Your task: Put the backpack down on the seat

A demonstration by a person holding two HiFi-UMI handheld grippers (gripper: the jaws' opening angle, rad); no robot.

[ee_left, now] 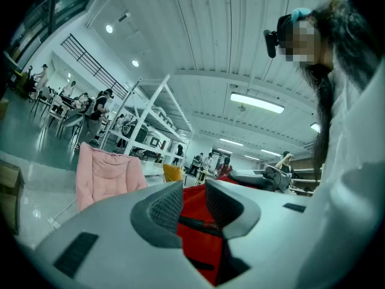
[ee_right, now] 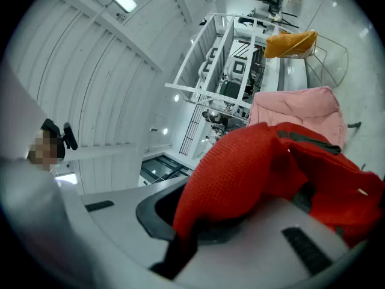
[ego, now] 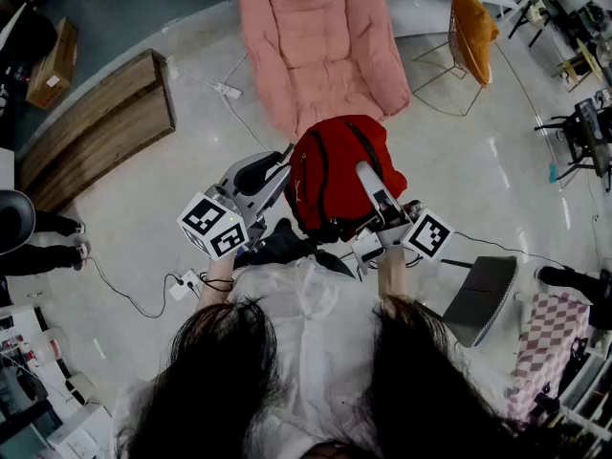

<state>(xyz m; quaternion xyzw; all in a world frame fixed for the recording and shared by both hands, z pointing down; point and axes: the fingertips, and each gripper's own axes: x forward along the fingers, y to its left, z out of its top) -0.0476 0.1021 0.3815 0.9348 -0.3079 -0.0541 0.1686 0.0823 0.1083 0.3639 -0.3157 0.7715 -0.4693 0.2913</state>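
Backpack [ego: 339,175]: red, hanging off the floor [ego: 459,161] between your two grippers, not yet on the seat.
Left gripper [ego: 284,157]: your jaws are clenched on the backpack's near-left edge; red fabric and a black strap fill the narrow gap between the pads [ee_left: 166,206].
Right gripper [ego: 367,173]: your jaws are fully clenched on a fold of the backpack's red mesh fabric, which bulges up and over them.
Seat [ego: 320,41]: a pink padded chair, straight ahead of both sets of jaws, beyond the backpack and apart from it.
Orange chair [ego: 471,22]: further ahead, off to the right of your right jaws.
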